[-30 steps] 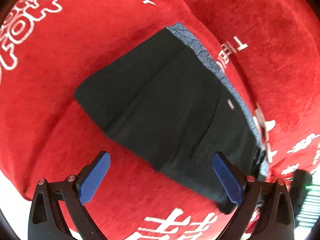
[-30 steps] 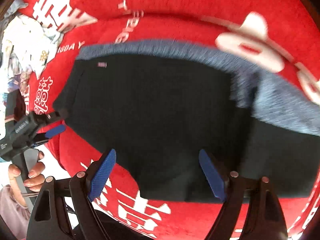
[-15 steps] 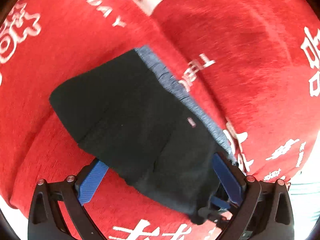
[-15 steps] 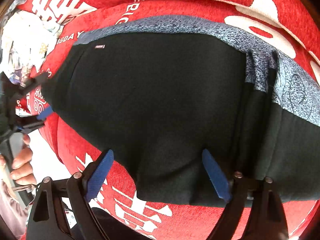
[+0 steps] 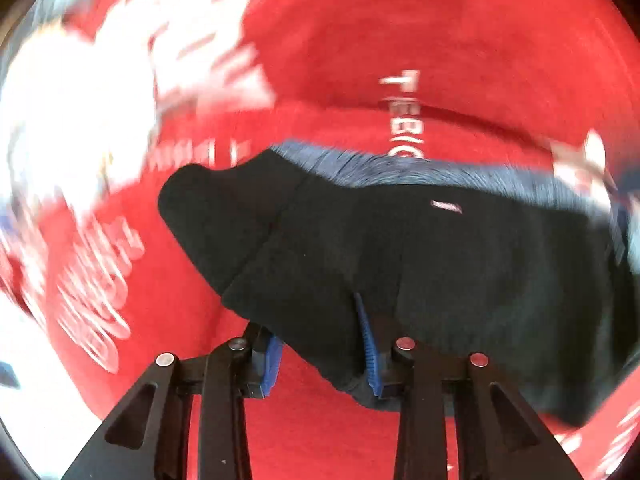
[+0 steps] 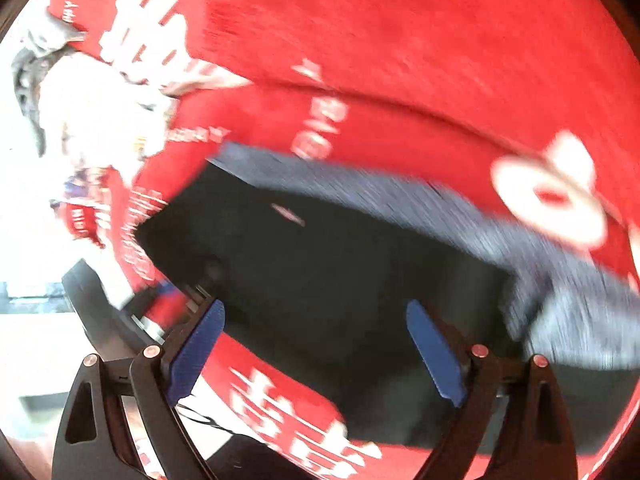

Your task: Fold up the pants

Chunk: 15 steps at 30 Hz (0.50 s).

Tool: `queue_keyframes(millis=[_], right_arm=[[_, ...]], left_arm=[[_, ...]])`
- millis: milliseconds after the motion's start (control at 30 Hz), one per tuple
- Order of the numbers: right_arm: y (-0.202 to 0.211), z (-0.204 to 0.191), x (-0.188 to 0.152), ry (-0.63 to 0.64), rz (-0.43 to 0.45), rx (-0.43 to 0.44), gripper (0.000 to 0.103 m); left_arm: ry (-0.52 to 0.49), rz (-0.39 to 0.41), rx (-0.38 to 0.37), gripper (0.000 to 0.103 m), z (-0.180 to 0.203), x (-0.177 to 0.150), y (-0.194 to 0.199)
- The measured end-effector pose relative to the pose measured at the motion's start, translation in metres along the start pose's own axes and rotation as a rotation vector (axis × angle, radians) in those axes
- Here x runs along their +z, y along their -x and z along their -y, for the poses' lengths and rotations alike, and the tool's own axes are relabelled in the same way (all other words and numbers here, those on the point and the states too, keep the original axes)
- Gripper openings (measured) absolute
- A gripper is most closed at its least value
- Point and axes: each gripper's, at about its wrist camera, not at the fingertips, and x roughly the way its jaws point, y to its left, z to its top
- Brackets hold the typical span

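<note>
Left tongs [image 5: 320, 354] pinch pants [image 5: 440, 264]; right tongs [image 6: 316, 354] spread wide.

Plush red fabric cover with white printed lettering [image 5: 460, 40] spans both views. Crease runs across it. Blurred pale, brightly lit heap [image 6: 100, 116] at its left edge; identity unclear.

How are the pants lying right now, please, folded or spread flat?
Folded: the pants show stacked black layers with stepped edges on the red cover. The left gripper pinches the near edge.
</note>
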Motion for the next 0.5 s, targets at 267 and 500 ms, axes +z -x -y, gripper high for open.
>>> queue_keyframes(millis=[267,500], right_arm=[[-0.078,-0.121,0.084,0.306,-0.297,0.119,0.094],[-0.141,-0.138,0.085,0.320,-0.477,0.064,0.023]], left_arm=[[-0.124,0.050,0.091,0.035,0.011,-0.010,0.003],[-0.181,0.076,0.110,0.035,0.021,-0.010,0.005]])
